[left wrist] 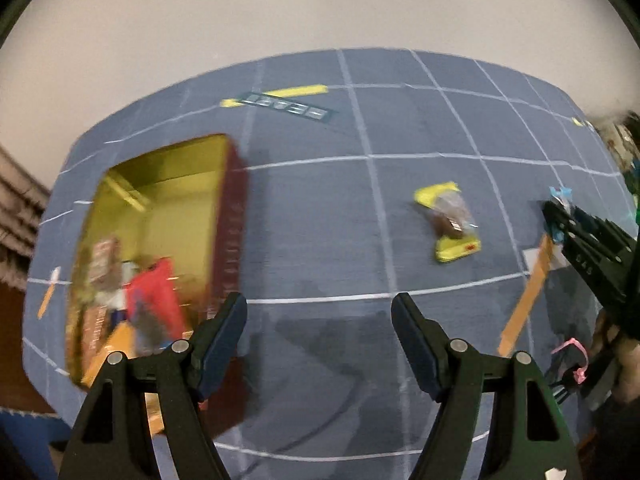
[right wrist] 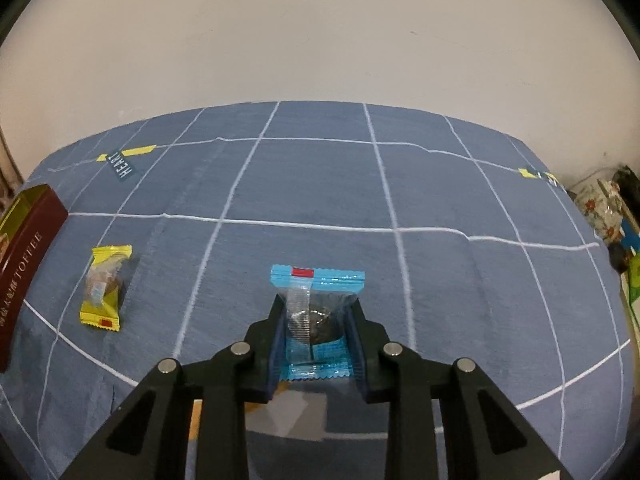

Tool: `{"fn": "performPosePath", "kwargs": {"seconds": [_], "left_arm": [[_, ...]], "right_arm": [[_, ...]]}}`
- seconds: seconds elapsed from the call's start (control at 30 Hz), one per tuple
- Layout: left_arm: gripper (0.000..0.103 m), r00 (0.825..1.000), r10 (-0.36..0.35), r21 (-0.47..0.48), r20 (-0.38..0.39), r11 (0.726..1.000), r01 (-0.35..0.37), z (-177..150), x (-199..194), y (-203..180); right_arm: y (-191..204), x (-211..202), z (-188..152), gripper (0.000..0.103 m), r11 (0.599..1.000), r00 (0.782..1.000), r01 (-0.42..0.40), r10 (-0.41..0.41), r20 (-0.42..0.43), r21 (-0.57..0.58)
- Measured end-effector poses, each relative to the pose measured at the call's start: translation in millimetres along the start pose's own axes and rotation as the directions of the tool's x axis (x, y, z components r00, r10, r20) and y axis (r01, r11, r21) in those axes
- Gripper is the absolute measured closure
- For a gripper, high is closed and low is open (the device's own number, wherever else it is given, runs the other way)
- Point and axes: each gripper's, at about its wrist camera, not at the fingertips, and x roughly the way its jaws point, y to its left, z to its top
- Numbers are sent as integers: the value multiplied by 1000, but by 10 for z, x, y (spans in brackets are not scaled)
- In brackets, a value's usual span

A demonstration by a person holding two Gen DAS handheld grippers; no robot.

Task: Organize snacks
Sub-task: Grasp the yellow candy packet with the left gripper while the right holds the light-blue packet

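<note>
A blue snack packet (right wrist: 316,312) is gripped by the right tool (right wrist: 316,330); the left tool (left wrist: 320,316) is held open beside the tin's (left wrist: 228,216) edge; a yellow packet (right wrist: 105,286) is left on open counter (right wrist: 320,184).

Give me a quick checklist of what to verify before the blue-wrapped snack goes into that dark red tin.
1. Right gripper shut on the blue-wrapped snack: ok.
2. Snack lifted off the blue checked tablecloth: cannot tell.
3. Dark red toffee tin open: ok, no lid on it.
4. Room inside the tin: ok, its far part shows bare gold floor.
5. Left gripper open and holding nothing: ok.
6. Yellow-wrapped snack left on the cloth: not ok, it lies outside the tin.
</note>
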Motion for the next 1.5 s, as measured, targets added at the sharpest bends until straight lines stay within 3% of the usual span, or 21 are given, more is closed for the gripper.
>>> {"fn": "performPosePath", "kwargs": {"seconds": [0.33,0.73,0.9,1.03,1.13,1.4,1.5], "left_arm": [[31,993,-111,-7,-49,994,111,161,261,-358],[31,984,-172,-60,-50,984,169,543,397,-638],[32,986,-163,-70,-39,985,160,660,473,-718],[37,989,-139,-70,-51,988,135,686,533,-746],[50,991,-125,-73,-57,990,121,680,560,-742],[54,986,-146,-83,-81,987,139,631,667,-690],[63,988,-137,-55,-72,990,133,618,658,-698]], "right_arm": [[-57,-28,-36,74,1000,1000,-2,2,-1,-12],[-41,-37,-47,74,1000,1000,-4,4,0,-6],[-43,-37,-47,74,1000,1000,-7,7,0,-3],[-48,-33,-46,74,1000,1000,-10,10,0,-1],[-60,-31,-44,74,1000,1000,-14,14,0,2],[-59,-27,-43,74,1000,1000,-13,13,0,1],[-57,-28,-44,74,1000,1000,-12,12,0,0]]}}
